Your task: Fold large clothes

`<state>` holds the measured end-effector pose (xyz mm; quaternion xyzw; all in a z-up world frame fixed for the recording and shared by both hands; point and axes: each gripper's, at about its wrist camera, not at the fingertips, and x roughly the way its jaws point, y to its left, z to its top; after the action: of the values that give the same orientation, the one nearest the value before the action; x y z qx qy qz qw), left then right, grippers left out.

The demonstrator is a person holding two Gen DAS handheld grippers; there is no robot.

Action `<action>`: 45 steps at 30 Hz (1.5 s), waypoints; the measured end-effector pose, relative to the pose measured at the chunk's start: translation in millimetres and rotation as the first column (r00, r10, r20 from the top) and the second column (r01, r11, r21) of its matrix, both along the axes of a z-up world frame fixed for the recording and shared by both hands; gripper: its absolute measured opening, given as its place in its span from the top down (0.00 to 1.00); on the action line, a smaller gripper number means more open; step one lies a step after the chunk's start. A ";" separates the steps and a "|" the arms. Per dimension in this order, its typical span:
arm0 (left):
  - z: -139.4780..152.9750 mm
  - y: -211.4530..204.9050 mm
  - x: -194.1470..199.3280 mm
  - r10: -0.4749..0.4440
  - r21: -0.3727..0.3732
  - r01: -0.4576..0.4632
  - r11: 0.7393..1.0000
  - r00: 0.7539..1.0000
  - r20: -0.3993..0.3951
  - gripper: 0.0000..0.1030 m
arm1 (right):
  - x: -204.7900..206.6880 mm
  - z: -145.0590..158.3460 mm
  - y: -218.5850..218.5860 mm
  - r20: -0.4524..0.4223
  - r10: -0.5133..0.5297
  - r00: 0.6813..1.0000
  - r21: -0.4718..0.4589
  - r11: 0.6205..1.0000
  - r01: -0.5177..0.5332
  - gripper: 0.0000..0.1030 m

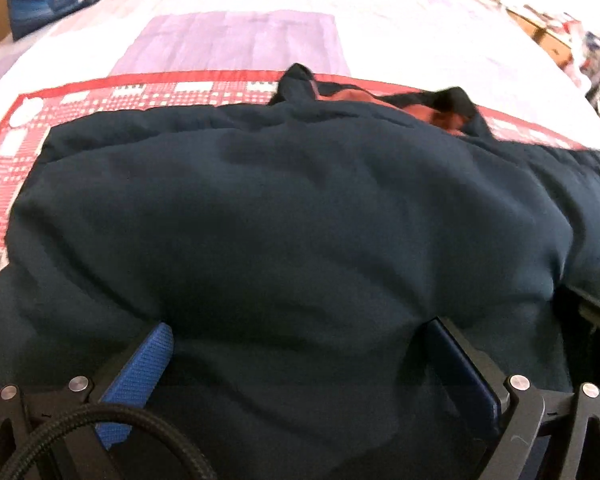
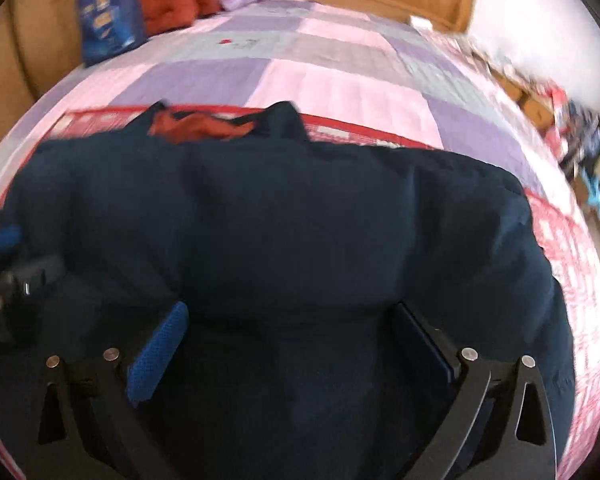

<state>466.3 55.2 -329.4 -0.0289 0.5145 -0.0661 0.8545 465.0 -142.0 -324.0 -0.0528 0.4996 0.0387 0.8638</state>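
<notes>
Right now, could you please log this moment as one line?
left gripper: open | right gripper: open | dark garment: spread on bed

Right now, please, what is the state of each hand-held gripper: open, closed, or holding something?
Left hand-held gripper: open, jaws wide over the dark navy garment, gripping nothing.
Right hand-held gripper: open, jaws wide over the same garment, gripping nothing.

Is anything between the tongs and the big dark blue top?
Nothing visible is. The dark blue top lies right under the open left tongs and open right tongs on the bed.
</notes>
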 end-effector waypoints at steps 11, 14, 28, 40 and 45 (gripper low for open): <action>-20.1 -2.1 58.9 -0.027 0.085 0.032 0.996 0.998 -0.063 0.00 | 67.5 -17.7 -23.2 -0.059 -0.060 0.996 -0.002 0.998 0.060 0.00; -15.3 1.1 63.2 -0.009 0.090 0.015 0.996 0.997 -0.075 0.00 | 75.3 -15.3 -35.3 -0.050 -0.091 0.995 0.007 0.996 0.091 0.00; -15.1 3.5 62.1 0.043 0.095 -0.039 0.995 0.998 -0.048 0.00 | 74.9 -11.5 -63.1 0.024 -0.091 0.996 -0.046 0.995 0.092 0.03; -22.5 32.5 63.2 0.077 0.175 -0.068 0.982 0.996 -0.045 0.00 | 77.8 -27.8 -141.6 -0.029 -0.229 0.973 -0.019 0.973 0.228 0.03; -23.1 38.5 62.6 0.072 0.186 -0.065 0.980 0.997 -0.028 0.00 | 77.1 -31.3 -144.7 -0.045 -0.230 0.972 0.007 0.973 0.231 0.03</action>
<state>529.0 93.7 -352.6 0.0317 0.5319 0.0119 0.8461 542.0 -286.7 -355.3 0.0116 0.5209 -0.0578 0.8516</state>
